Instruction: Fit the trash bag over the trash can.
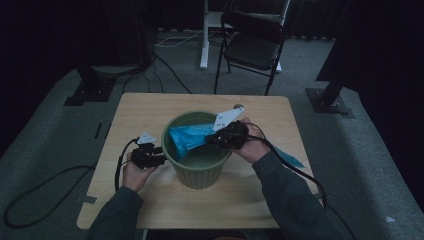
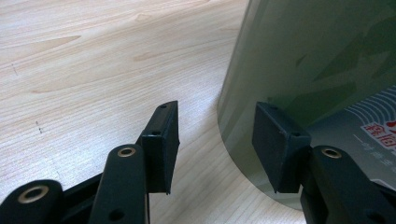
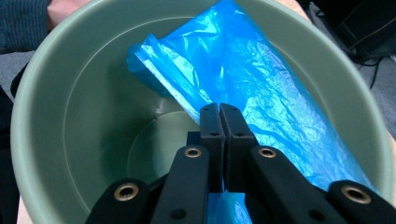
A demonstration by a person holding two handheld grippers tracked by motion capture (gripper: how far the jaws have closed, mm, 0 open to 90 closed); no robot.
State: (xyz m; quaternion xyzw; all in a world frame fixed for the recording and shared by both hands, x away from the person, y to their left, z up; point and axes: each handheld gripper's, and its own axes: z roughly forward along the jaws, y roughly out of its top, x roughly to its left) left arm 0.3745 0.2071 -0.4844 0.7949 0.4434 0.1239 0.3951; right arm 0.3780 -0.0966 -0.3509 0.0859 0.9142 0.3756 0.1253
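Right claw [image 3: 219,108] clenched on a folded blue bag [image 3: 243,84], long axis slanting ahead from the tips down into the green bucket [image 1: 196,172]; left claw [image 2: 215,140] released, bucket wall against its right pad, bag farther off.

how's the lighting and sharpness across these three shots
High view: dim and underexposed, dark room edges, green bin still readable. Left gripper view: bright, even light, wood table grain sharp. Right gripper view: well lit, blue bag vivid with slight sheen, near jaws soft.
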